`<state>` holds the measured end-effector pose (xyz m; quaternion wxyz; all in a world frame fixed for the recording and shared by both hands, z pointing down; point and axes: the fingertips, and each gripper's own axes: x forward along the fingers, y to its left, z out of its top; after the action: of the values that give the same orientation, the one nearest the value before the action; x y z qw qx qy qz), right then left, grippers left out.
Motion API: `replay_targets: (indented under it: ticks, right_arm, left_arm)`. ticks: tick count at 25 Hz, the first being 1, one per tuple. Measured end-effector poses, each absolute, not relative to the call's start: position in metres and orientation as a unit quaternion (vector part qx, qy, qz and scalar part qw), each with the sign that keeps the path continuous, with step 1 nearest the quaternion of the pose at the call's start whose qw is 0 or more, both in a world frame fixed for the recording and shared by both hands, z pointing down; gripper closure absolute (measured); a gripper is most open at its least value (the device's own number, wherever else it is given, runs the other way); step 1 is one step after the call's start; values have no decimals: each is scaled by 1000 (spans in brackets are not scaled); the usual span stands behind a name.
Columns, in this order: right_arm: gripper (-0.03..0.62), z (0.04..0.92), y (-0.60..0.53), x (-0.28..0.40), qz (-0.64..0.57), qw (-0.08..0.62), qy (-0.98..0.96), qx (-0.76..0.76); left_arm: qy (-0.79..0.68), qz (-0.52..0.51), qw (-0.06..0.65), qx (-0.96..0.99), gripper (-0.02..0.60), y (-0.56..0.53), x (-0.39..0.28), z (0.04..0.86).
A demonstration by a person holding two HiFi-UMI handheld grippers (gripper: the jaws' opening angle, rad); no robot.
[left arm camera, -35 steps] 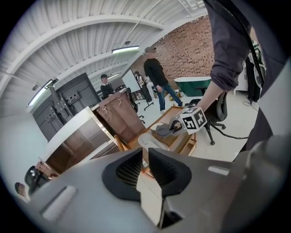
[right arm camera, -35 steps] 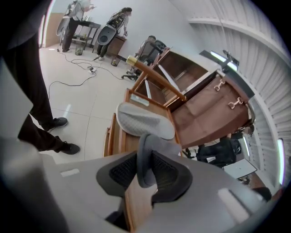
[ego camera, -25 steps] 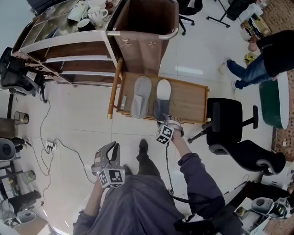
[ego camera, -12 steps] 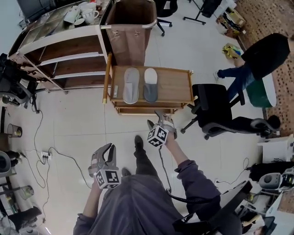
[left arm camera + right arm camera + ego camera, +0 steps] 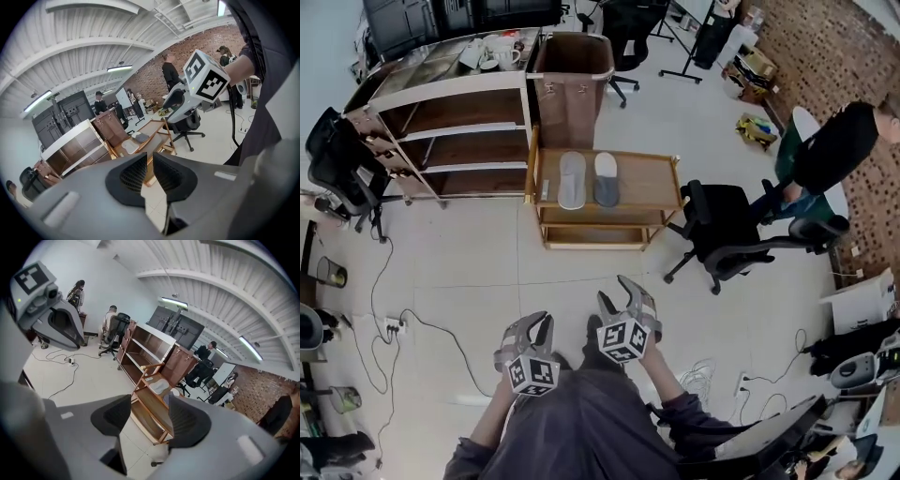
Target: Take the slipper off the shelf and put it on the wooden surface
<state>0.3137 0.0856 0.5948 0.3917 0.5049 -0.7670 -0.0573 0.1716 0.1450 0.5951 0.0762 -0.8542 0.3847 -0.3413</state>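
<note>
The person has backed well away from the wooden cart [image 5: 649, 184], on whose top the white-toed slipper [image 5: 606, 178] lies beside a grey slipper [image 5: 572, 180]. The right gripper [image 5: 619, 292], empty, has just narrowed its spread fingers slightly. The left gripper [image 5: 538, 322] shows a narrow, empty gap. Placement looks finished.

- The wearer's torso [image 5: 581, 422] runs off the bottom edge of the head view.
- A small flat item [image 5: 546, 190] lies beside the grey slipper [image 5: 572, 179] on the wooden counter [image 5: 647, 183]. It is too small to name.
- The crockery [image 5: 492, 52] on top of the shelf [image 5: 450, 89] is too small to tell apart.
- In the left gripper view, the left tool [image 5: 150, 161] covers the counter's lower part.
- In the right gripper view, the second slipper [image 5: 174, 392] is mostly hidden behind one jaw of the right tool [image 5: 149, 404].
</note>
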Motion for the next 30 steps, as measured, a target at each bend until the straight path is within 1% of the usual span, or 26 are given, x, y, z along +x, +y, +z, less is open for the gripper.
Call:
replay_targets:
  ticks: [1, 5, 9, 11, 17, 21, 30]
  right_arm:
    - [347, 588, 95, 313, -60, 384, -767, 510]
    - [447, 566, 126, 323, -72, 356, -759, 540]
    - [526, 544, 140, 337, -93, 344, -754, 552]
    - [591, 533, 142, 345, -103, 339, -752, 556]
    - [591, 526, 154, 364, -123, 347, -749, 551]
    - [591, 521, 164, 374, -117, 339, -751, 554]
    - [591, 511, 178, 370, -127, 322, -760, 550]
  left_arm:
    - [383, -338, 78, -856, 523, 149, 174, 593]
    - [381, -328, 78, -861, 524, 165, 186, 591]
    - [384, -319, 73, -863, 524, 177, 198, 585]
    - [385, -317, 77, -864, 525, 181, 204, 580]
    - [388, -317, 80, -862, 529, 198, 227, 574]
    - [383, -315, 87, -864, 531, 209, 242, 569]
    - [393, -315, 94, -859, 532, 222, 239, 566]
